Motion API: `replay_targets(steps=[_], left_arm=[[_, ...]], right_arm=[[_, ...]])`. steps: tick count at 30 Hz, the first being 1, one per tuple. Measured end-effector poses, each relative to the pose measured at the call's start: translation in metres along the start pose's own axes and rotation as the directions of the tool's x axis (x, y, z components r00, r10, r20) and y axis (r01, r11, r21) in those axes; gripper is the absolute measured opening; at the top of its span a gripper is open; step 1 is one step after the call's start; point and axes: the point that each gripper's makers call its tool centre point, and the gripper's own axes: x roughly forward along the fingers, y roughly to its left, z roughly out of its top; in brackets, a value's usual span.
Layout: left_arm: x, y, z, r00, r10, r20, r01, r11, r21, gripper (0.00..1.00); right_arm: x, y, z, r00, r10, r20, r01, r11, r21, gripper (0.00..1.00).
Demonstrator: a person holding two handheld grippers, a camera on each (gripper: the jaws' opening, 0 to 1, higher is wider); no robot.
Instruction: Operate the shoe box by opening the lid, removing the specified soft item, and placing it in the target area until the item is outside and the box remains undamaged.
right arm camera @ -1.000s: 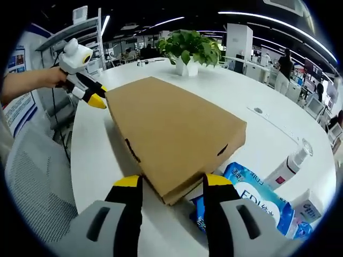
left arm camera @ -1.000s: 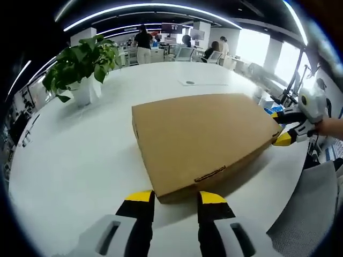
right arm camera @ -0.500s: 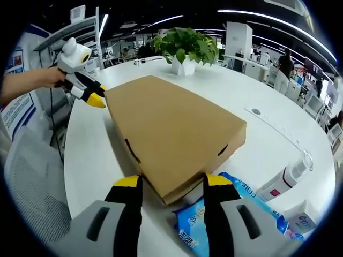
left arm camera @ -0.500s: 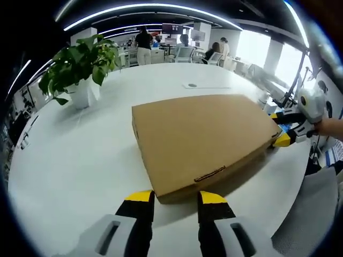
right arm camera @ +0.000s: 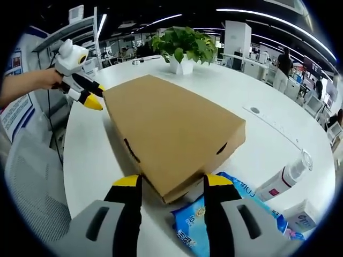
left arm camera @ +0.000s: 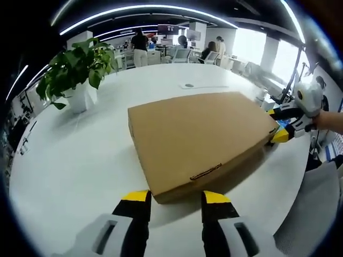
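A flat brown cardboard shoe box (left arm camera: 198,136) lies shut on the white round table (left arm camera: 69,160). My left gripper (left arm camera: 176,197) is open, its yellow-tipped jaws standing either side of the box's near corner. At the opposite corner is my right gripper (left arm camera: 277,125), held by a hand. In the right gripper view the box (right arm camera: 171,126) runs away from me, and the right gripper (right arm camera: 172,182) is open with the corner between its jaws. My left gripper (right arm camera: 95,96) sits at the far left corner. The lid is down, so the contents are hidden.
A blue wipes packet (right arm camera: 238,206), a white bottle (right arm camera: 284,174) and a small carton (right arm camera: 306,214) lie beside the box. A potted plant (left arm camera: 77,69) stands at the table's far side. A grey chair (right arm camera: 32,187) is at the table's edge. People stand far behind.
Both grippers stay at their corners, open. The views shifted slightly. The blue packet now shows closer under the box's corner than one second ago.
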Motion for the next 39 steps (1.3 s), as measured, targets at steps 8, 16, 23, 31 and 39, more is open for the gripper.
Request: replay_targets(steps=[8,16,23,31,39], left_arm=[[-0.003,-0.004,0.003,1.000,0.004,0.024,-0.005,1.000,0.022,0.49],[-0.016,-0.009,-0.002,0.999,0.011,0.041,-0.012,0.999,0.029,0.52],[-0.030,-0.018,-0.004,0.998,0.017,0.066,-0.019,0.999,0.032,0.53],[-0.046,-0.041,-0.001,0.993,0.006,0.120,-0.010,0.999,0.037,0.56],[-0.059,-0.065,0.003,0.988,-0.020,0.155,0.009,0.998,0.068,0.60]], right_arm=[[-0.007,0.003,0.002,1.000,-0.008,0.011,0.008,1.000,-0.010,0.41],[-0.021,0.009,0.005,0.999,-0.020,0.037,0.021,0.999,-0.034,0.43],[-0.040,0.013,0.011,0.995,-0.047,0.088,0.048,0.999,-0.009,0.46],[-0.071,0.007,0.008,0.983,-0.120,0.137,0.117,0.993,0.029,0.50],[-0.107,0.000,-0.004,0.967,-0.196,0.164,0.182,0.979,0.095,0.55]])
